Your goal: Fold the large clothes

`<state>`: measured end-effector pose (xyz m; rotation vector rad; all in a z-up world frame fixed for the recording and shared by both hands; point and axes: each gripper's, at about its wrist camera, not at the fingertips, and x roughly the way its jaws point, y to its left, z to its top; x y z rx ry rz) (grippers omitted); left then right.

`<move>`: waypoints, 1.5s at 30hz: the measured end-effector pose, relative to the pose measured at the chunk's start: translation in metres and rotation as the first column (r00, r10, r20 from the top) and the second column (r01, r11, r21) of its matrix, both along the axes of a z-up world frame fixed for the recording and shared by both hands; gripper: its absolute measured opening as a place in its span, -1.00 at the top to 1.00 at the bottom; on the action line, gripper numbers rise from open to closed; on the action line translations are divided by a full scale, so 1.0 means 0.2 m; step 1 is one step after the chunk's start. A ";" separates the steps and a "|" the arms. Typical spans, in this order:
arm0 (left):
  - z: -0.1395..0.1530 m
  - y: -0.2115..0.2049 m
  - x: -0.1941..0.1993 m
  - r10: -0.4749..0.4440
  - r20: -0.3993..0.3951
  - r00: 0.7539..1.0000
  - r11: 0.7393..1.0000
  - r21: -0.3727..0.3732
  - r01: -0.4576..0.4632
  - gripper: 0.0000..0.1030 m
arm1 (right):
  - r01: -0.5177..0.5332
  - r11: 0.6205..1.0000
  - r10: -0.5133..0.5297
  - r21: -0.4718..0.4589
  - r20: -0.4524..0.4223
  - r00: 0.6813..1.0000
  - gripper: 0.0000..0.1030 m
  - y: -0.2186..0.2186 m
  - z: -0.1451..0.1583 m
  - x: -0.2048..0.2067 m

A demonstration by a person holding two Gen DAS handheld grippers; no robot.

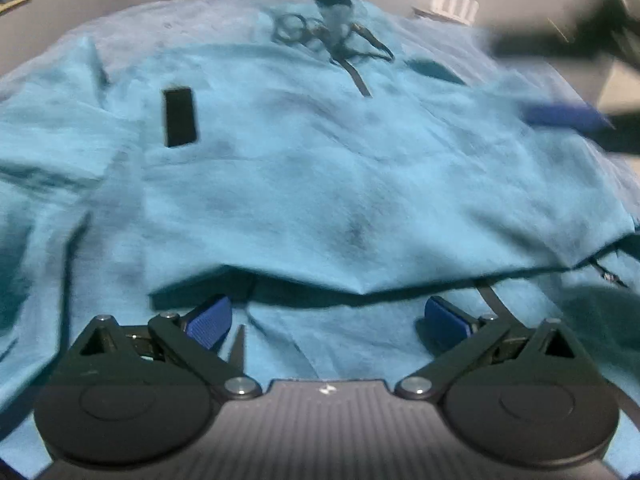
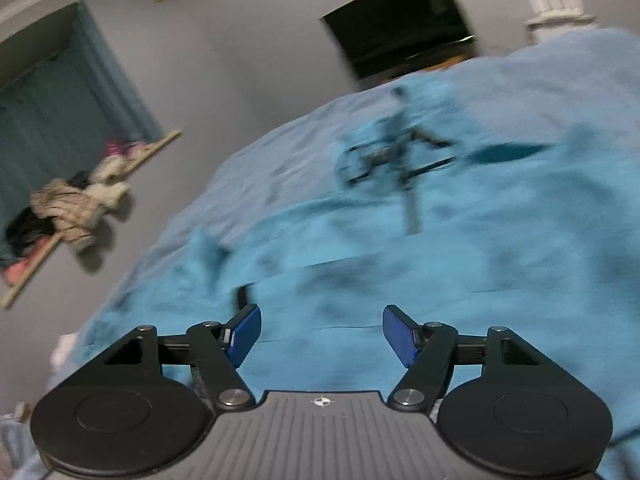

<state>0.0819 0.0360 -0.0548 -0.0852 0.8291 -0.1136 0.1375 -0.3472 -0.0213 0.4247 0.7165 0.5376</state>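
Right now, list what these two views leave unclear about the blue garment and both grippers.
- Blue garment: its outline runs off the left wrist view's edges.
- Drawstring: motion blur smears it in the right wrist view.
- Right gripper: jaws apart; cloth contact unclear through blur.
- Left gripper: open; the fold's shadow hides what lies under the edge ahead.

Left wrist cam sat low, close over the blue garment (image 1: 320, 184), facing forward. Right cam was tilted, also catching wall (image 2: 240, 60). Both shared the drawstring (image 1: 352, 68).
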 end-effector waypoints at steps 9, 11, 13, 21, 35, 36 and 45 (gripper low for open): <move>0.26 0.01 -0.13 0.002 0.341 0.940 0.997 0.066 -0.026 -0.99 | 0.141 0.926 -0.100 -0.350 0.132 0.986 -0.40 -0.37 -0.07 -0.17; 0.22 0.00 -0.07 -0.061 0.299 0.952 0.997 0.065 0.043 -0.99 | 0.127 0.906 -0.076 -0.403 0.141 0.987 -0.34 -0.41 -0.11 -0.16; 0.16 0.01 -0.01 -0.086 0.227 0.970 0.996 0.046 0.077 -0.99 | 0.137 0.884 -0.069 -0.448 0.164 0.984 -0.29 -0.41 -0.14 -0.15; -0.01 0.08 0.08 0.059 -0.025 0.998 0.995 0.079 -0.056 -0.98 | 0.201 0.883 -0.137 -0.424 0.177 0.975 -0.20 -0.49 -0.20 -0.06; 0.02 0.48 0.04 0.276 0.030 0.961 0.951 -0.156 -0.268 -0.09 | 0.304 0.913 -0.294 -0.272 0.078 0.953 -0.24 -0.68 -0.35 -0.04; 0.02 0.47 0.04 0.266 0.030 0.964 0.956 -0.137 -0.259 -0.01 | 0.306 0.912 -0.296 -0.273 0.080 0.952 -0.24 -0.68 -0.36 -0.04; -0.01 0.42 0.10 0.208 0.031 0.978 0.973 -0.110 -0.204 0.88 | 0.322 0.908 -0.299 -0.269 0.125 0.946 -0.36 -0.66 -0.38 -0.10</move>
